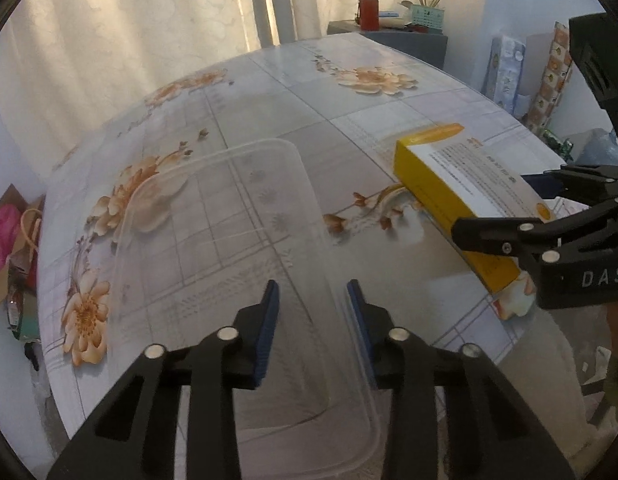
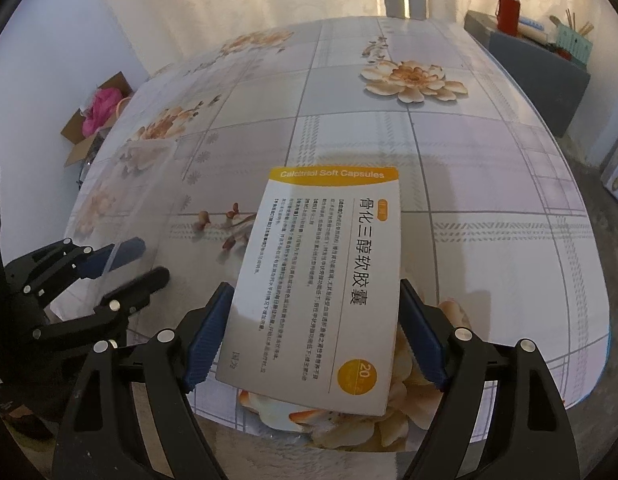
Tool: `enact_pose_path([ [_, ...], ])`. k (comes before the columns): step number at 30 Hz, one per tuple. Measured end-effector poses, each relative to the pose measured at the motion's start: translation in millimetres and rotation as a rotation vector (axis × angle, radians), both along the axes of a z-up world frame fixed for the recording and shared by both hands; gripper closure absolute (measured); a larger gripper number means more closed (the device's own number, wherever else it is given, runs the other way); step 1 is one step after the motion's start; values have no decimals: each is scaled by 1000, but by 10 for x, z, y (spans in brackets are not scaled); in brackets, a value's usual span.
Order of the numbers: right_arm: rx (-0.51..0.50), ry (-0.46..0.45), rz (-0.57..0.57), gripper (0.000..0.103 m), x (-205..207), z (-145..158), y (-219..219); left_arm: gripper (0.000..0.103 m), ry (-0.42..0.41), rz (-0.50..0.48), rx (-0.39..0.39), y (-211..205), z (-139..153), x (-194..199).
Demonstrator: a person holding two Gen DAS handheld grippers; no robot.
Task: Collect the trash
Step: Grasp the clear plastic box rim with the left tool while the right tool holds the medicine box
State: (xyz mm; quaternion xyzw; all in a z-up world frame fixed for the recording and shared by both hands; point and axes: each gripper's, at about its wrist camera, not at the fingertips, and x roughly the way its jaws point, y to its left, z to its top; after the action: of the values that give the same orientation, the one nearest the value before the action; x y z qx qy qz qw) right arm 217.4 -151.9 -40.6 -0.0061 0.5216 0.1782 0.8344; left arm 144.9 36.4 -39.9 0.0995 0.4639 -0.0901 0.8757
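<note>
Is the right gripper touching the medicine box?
Touching. The right wrist view shows the right gripper with both blue pads pressed against the long edges of the medicine box, with no gap either side.

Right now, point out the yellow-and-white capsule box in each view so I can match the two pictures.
Left wrist view: the capsule box lies at right of centre, its near end between the right gripper's fingers.
Right wrist view: the capsule box fills the lower centre, printed face up, between the blue pads.
Shared landmark: the red container on the grey cabinet behind the table.
</note>
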Motion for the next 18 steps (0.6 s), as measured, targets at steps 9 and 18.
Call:
enact_pose_path([
  [9, -8, -26, -16, 29, -65, -69, -45, 91, -9, 6, 7, -40, 6, -5],
  [18, 10, -28, -26, 29, -62, -50, -104, 99, -22, 1, 0, -48, 30, 8],
])
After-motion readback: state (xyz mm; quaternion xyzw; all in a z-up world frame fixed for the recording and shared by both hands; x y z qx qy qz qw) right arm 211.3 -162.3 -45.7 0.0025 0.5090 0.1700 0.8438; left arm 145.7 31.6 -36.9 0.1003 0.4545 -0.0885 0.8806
